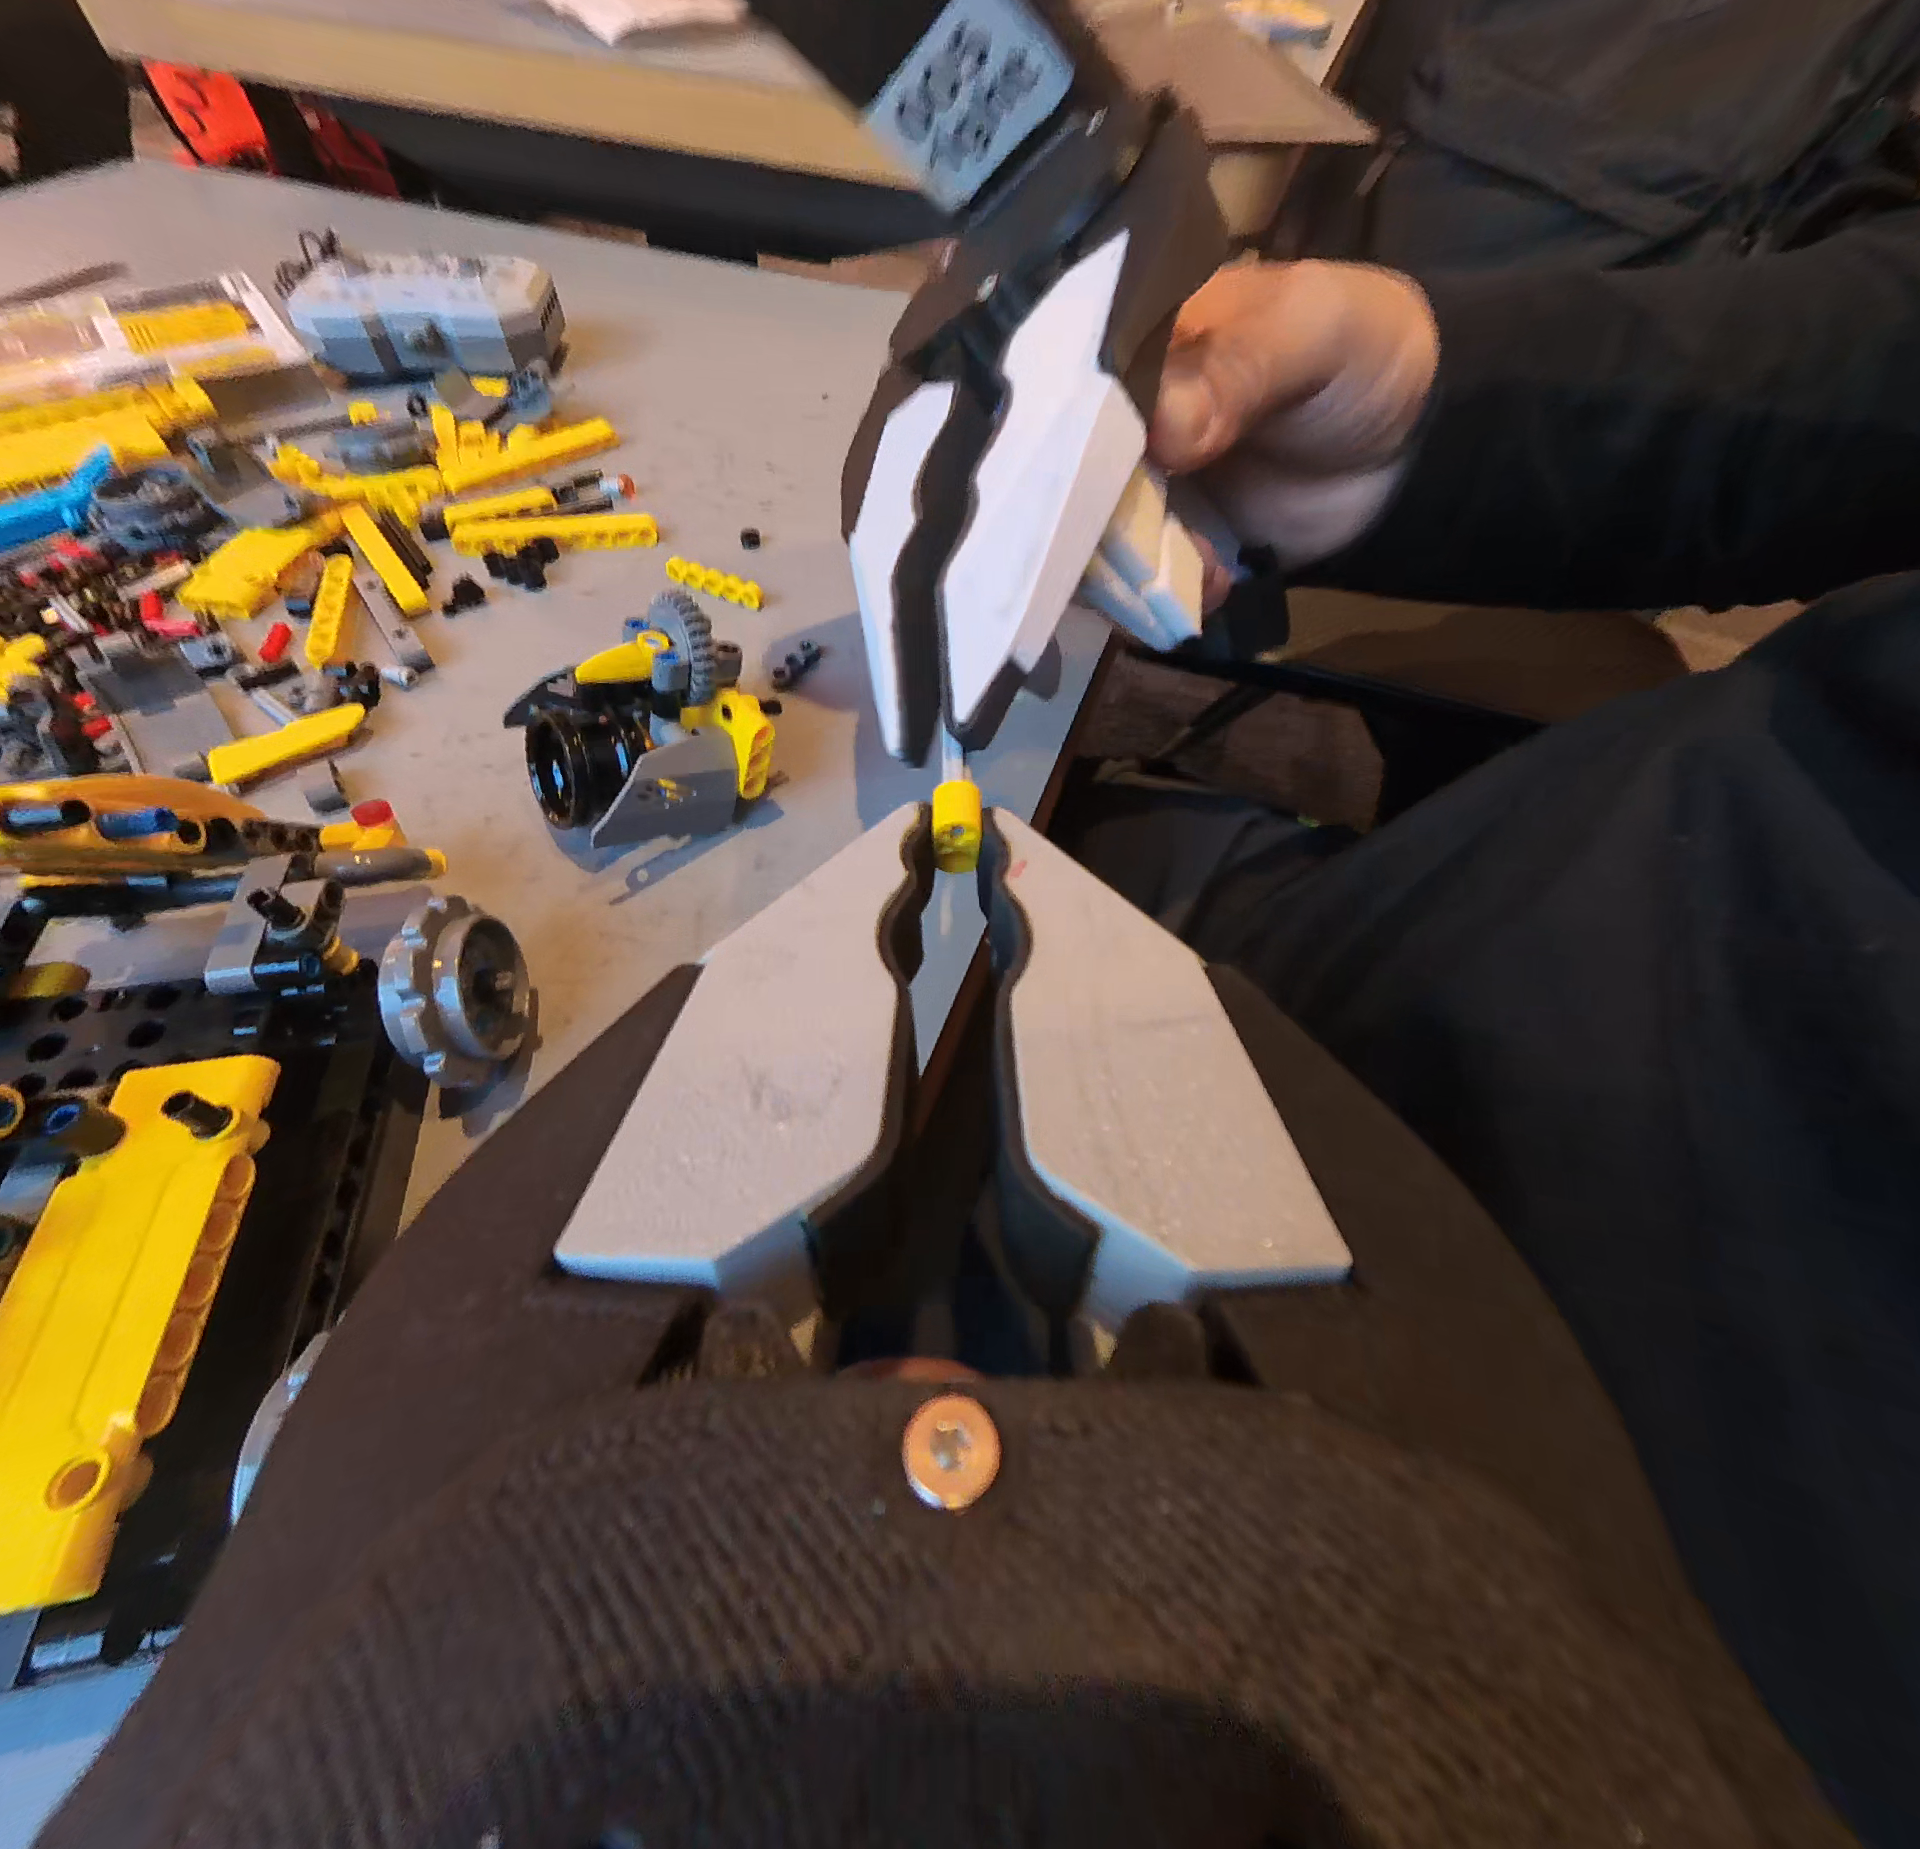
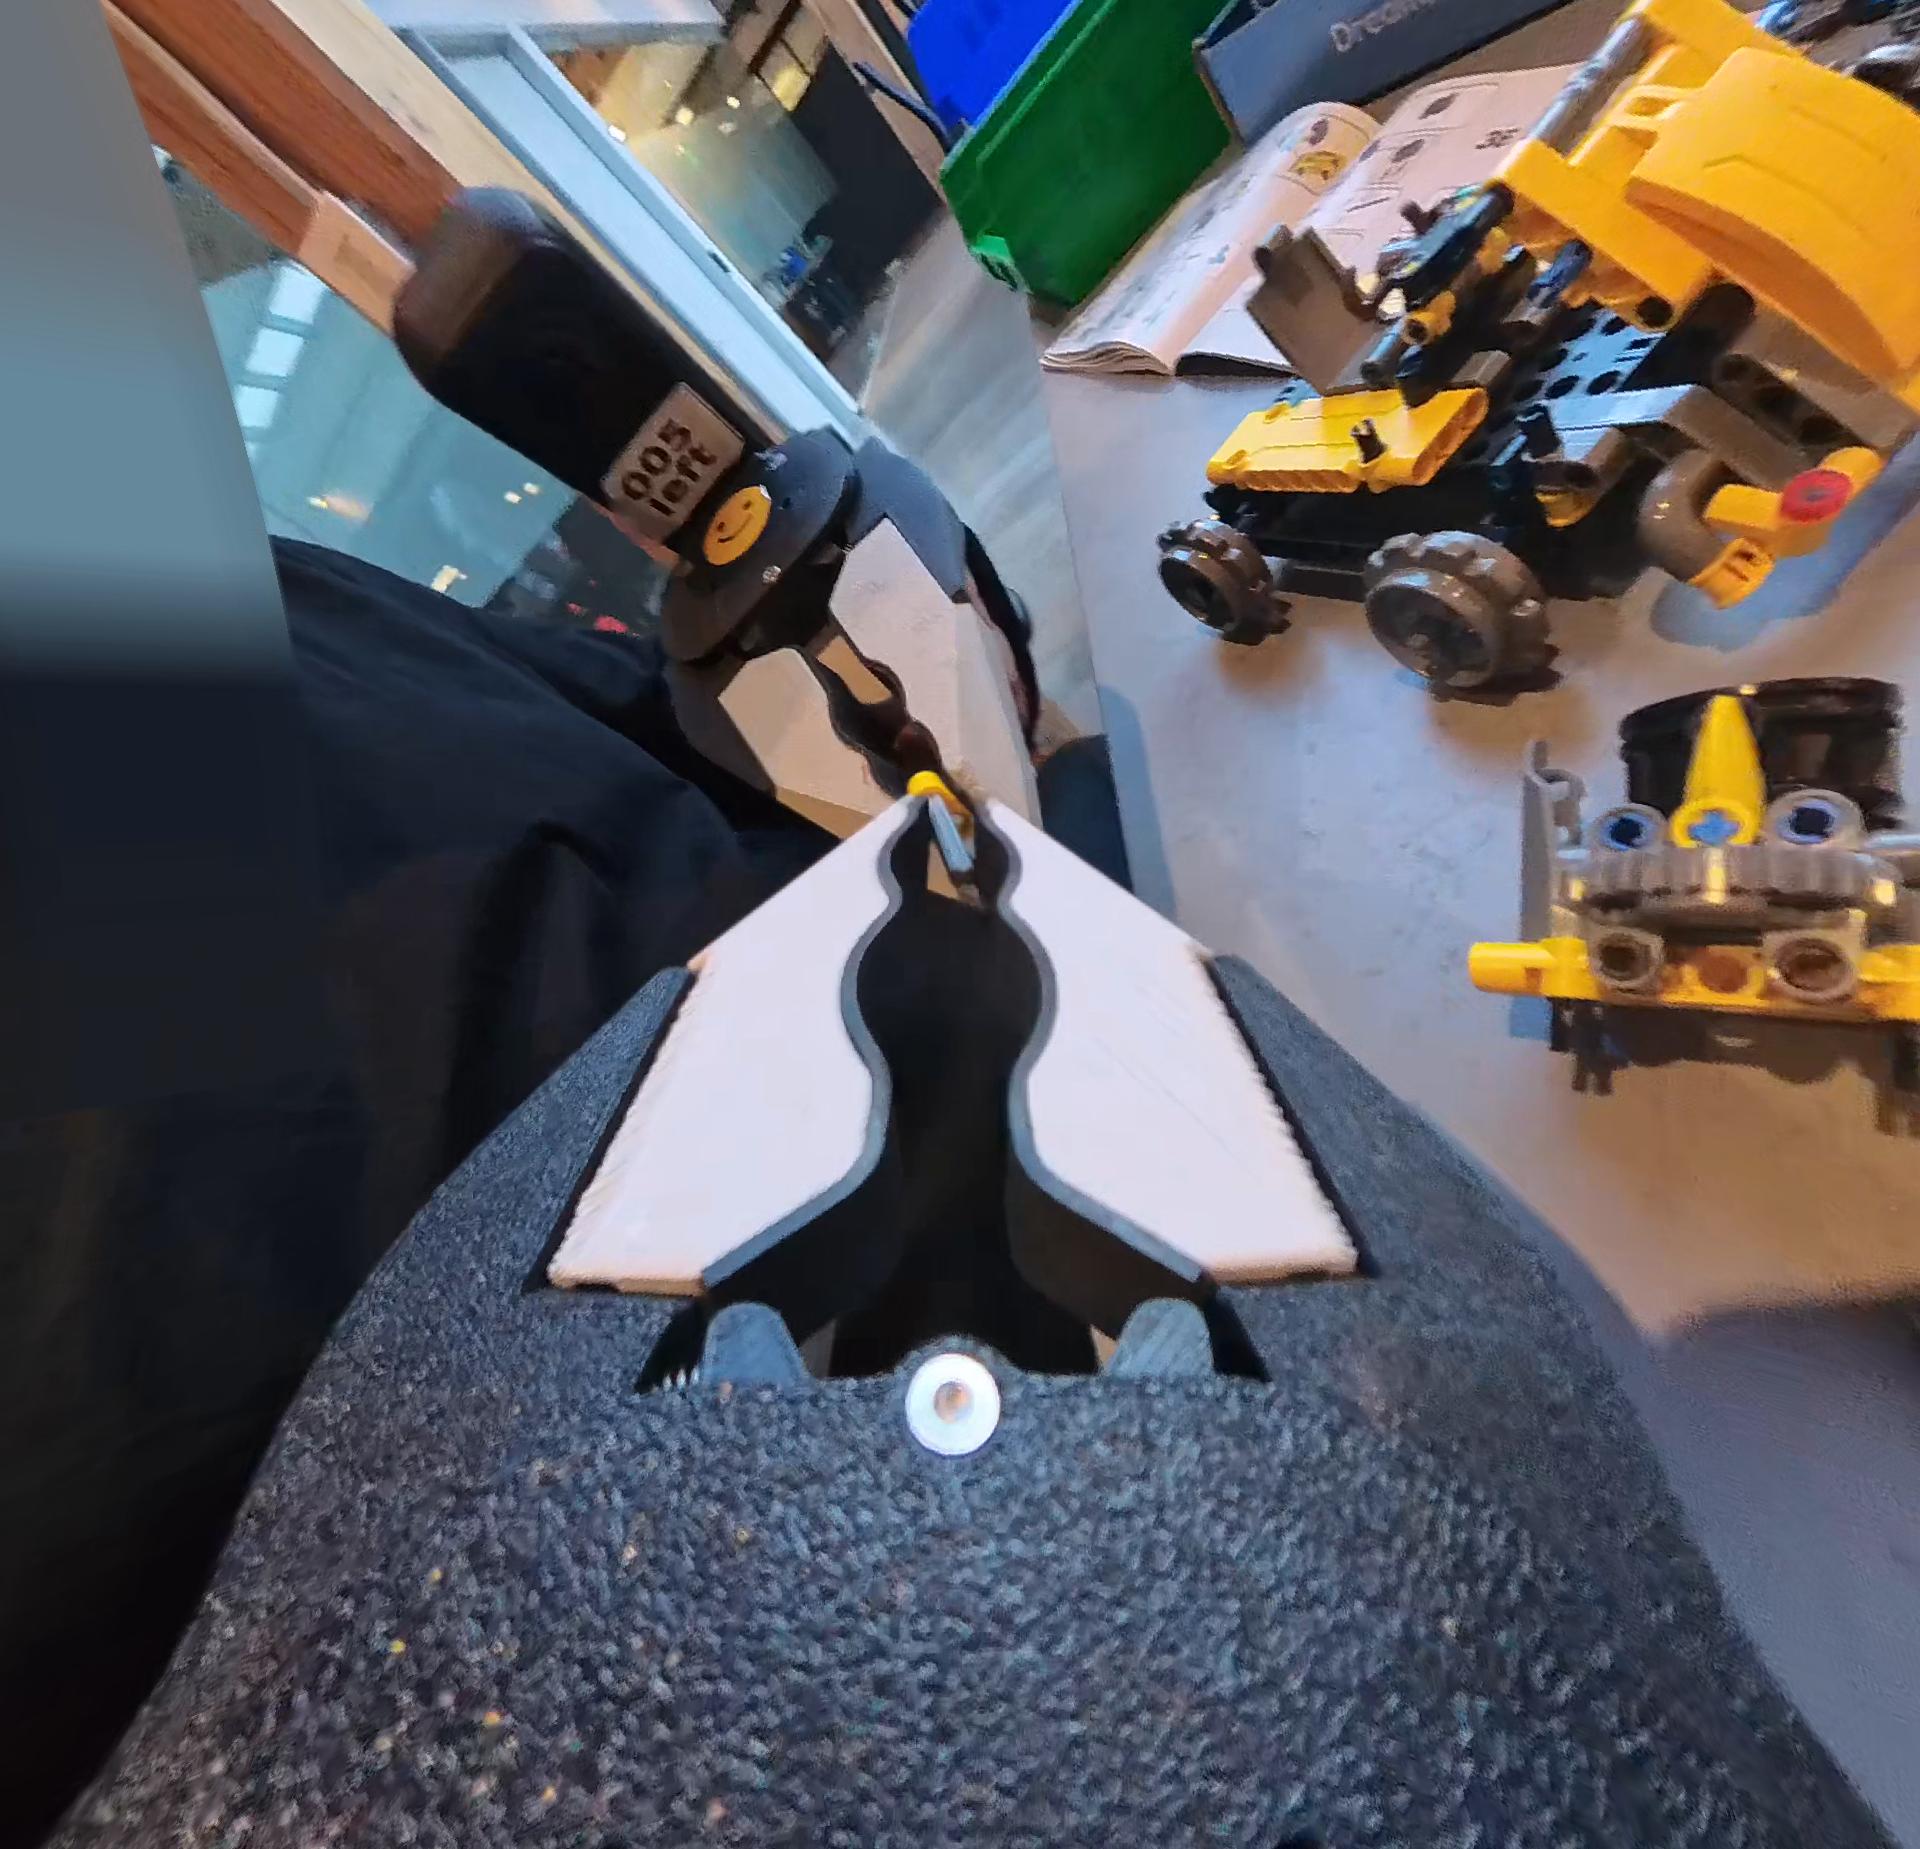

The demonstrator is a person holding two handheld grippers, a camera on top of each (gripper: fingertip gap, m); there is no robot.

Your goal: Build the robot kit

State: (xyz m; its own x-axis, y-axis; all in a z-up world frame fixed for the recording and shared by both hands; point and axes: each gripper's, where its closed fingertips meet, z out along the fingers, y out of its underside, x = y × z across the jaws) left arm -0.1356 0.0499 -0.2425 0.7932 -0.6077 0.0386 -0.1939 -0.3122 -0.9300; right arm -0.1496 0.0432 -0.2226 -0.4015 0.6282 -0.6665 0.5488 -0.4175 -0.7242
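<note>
At frame centre, the left gripper (image 1: 954, 831) pinches a small, light, rigid yellow bush (image 1: 956, 829) threaded on a thin grey axle (image 2: 953, 843), while the right gripper (image 2: 951, 831) clamps that slippery axle's other end.

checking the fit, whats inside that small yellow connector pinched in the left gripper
A thin grey axle runs through the yellow connector, pinched by the left gripper; the right gripper grips its far end. How deep it sits is hidden.

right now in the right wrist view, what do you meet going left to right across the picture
Left gripper → small yellow connector on a grey axle, pinched in the right gripper → green bin → open instruction booklet → yellow and black toy vehicle → small wheel sub-assembly.
</note>
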